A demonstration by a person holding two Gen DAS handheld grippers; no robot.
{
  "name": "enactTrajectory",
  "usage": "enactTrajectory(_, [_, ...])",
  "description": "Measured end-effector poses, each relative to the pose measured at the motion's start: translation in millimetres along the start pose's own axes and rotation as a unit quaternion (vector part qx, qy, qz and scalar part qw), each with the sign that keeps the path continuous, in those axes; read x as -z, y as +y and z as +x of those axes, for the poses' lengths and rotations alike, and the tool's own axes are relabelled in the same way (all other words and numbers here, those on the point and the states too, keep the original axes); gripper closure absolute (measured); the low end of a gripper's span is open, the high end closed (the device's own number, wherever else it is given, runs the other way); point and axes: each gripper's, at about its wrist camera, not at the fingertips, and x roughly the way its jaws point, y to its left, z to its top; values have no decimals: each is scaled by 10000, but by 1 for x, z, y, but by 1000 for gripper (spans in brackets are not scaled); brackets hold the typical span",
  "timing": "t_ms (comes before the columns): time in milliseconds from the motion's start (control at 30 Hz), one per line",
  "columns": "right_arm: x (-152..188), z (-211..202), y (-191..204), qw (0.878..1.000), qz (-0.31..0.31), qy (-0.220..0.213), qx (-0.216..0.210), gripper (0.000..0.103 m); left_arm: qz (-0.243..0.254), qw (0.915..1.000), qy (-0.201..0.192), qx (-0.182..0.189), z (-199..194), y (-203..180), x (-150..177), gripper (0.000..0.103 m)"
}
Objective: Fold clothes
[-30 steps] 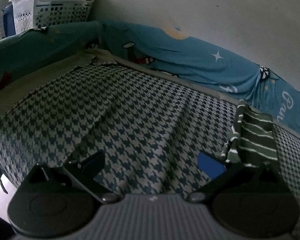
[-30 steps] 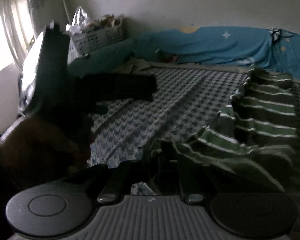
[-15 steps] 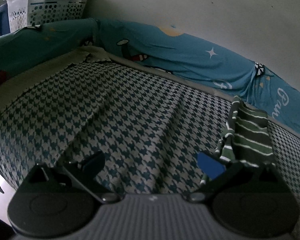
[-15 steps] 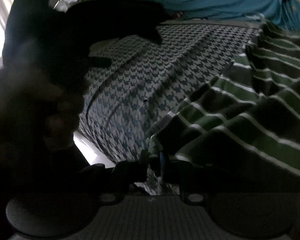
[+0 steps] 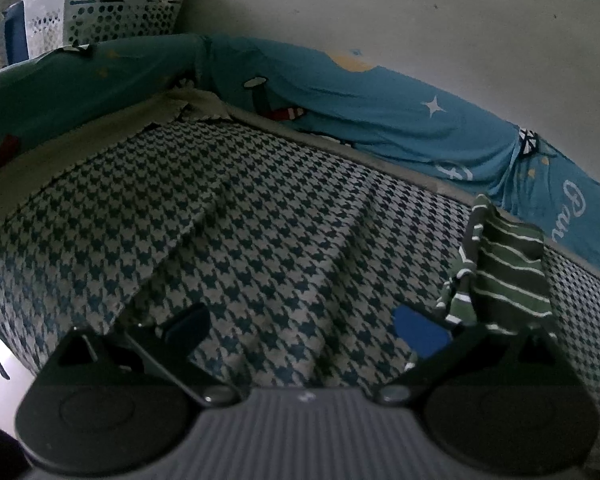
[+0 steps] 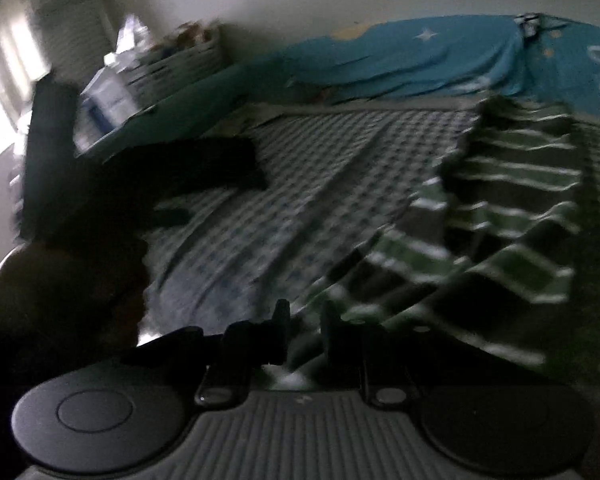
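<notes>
Nearest, the right hand-held gripper stands with its jaws a narrow gap apart, nothing plainly pinched. It should let go cleanly so the striped garment lies flat on the bed, just ahead to the right. The left hand-held gripper hovers spread wide, empty.

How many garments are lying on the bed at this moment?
1. A green striped shirt lies bunched toward the right side of the checked bedcover, near the blue bolster. More may lie outside both views.
</notes>
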Motion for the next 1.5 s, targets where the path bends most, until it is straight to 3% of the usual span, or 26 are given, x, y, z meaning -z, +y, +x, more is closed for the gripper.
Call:
enactTrajectory(400, [-50, 30, -52, 9971, 110, -360, 656, 85, -133, 9996, 221, -126, 16, -4, 8, 0])
enactTrajectory(567, [-66, 51, -63, 9963, 72, -336, 791, 76, -206, 9993, 296, -111, 20, -4, 9, 0])
enactTrajectory(1200, [-98, 121, -86, 9898, -22, -72, 1424, 72, -282, 9984, 471, -114, 29, -2, 15, 0])
enactTrajectory(1233, [-99, 124, -87, 9893, -44, -60, 1458, 74, -286, 9984, 478, -115, 30, -1, 14, 0])
enactTrajectory(1300, [-100, 127, -89, 9887, -47, -47, 1495, 89, -296, 9983, 493, -116, 31, -1, 13, 0])
enactTrajectory(1500, [-110, 122, -91, 9902, 137, -267, 1362, 94, -356, 9981, 497, -102, 31, -3, 12, 0])
